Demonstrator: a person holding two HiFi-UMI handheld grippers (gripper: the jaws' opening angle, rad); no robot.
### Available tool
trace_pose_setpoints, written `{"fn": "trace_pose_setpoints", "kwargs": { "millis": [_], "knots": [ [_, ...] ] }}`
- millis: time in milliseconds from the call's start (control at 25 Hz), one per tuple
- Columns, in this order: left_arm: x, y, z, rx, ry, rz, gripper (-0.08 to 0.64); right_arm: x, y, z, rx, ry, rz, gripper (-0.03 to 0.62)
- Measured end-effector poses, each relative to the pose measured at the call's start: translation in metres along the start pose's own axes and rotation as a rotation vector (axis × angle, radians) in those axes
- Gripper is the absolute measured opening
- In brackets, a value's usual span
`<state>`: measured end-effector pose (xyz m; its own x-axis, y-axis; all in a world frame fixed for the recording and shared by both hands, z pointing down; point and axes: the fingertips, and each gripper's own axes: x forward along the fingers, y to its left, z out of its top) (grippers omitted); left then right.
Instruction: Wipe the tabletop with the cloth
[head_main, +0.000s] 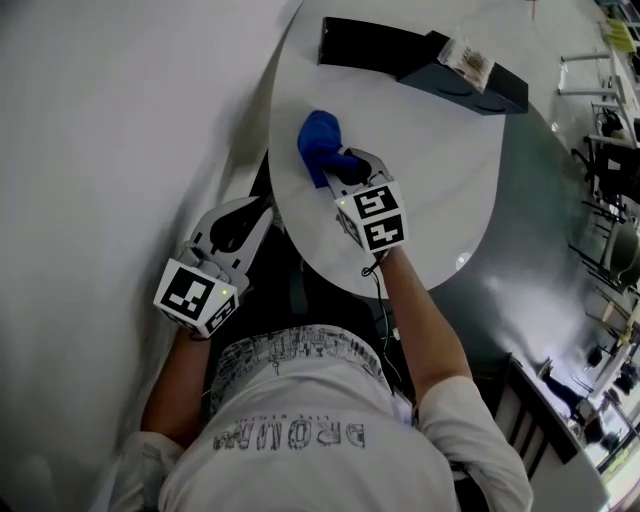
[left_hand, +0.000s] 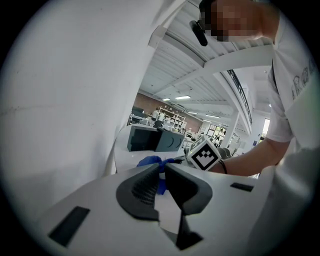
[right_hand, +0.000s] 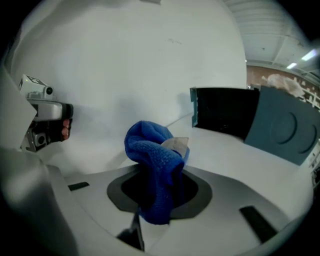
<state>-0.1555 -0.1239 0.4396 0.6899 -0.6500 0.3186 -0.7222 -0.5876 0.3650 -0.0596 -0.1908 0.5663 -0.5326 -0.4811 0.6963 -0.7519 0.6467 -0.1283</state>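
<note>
- R fingers (right_hand: 192, 194) clamped on cloth (right_hand: 152, 160): blue terry, bunched into a lump that stands up out of the jaws, w/ a pale tag showing near its top.
- R gripper (head_main: 345, 172) is over the table (head_main: 440, 190), at the near-left part of the top, not far from the edge. Cloth leads ahead of it, toward the box.
- Can't tell if the cloth is pressed to the top or just above it; no view shows the contact.
- L fingers (left_hand: 145, 192) are brought together w/ only a slit btw the tips and nothing held; the blue seen through the slit is the cloth farther off.
- L gripper (head_main: 235, 228) hangs off the table, beside its left edge and lower, near the person's body. It has no part in the job right now.
- Box (head_main: 380, 45), dark, sits at the far side of the top, w/ a packet (head_main: 467, 58) on it; well apart from the cloth.
- Progress, as a guess: grip on cloth is done. The top looks evenly white and glossy, w/ no streaks or wet marks, so nothing shows which part is wiped.
- Left, prob.: strokes over the middle, right side and far part up to the box.
</note>
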Motion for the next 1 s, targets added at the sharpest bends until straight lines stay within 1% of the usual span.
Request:
{"fn": "trace_pose_setpoints", "kwargs": {
  "millis": [120,280,520,760,1000],
  "knots": [
    [-0.003,0.003,-0.004,-0.01,0.001,0.004,0.054,0.012,0.003,-0.012,0.006,0.028,0.006,0.103],
    [-0.005,0.006,-0.004,-0.006,0.013,0.007,0.054,0.016,0.002,-0.013,0.0,0.024,-0.001,0.103],
    [0.004,-0.003,-0.004,0.013,0.026,-0.028,0.054,0.007,-0.006,-0.017,0.034,0.013,-0.024,0.103],
    [0.027,-0.028,-0.008,0.036,0.052,-0.076,0.055,-0.016,-0.036,-0.038,0.089,0.003,-0.06,0.103],
    [0.058,-0.062,-0.011,0.064,0.086,-0.138,0.054,-0.05,-0.081,-0.069,0.158,-0.003,-0.14,0.103]
  ]
}}
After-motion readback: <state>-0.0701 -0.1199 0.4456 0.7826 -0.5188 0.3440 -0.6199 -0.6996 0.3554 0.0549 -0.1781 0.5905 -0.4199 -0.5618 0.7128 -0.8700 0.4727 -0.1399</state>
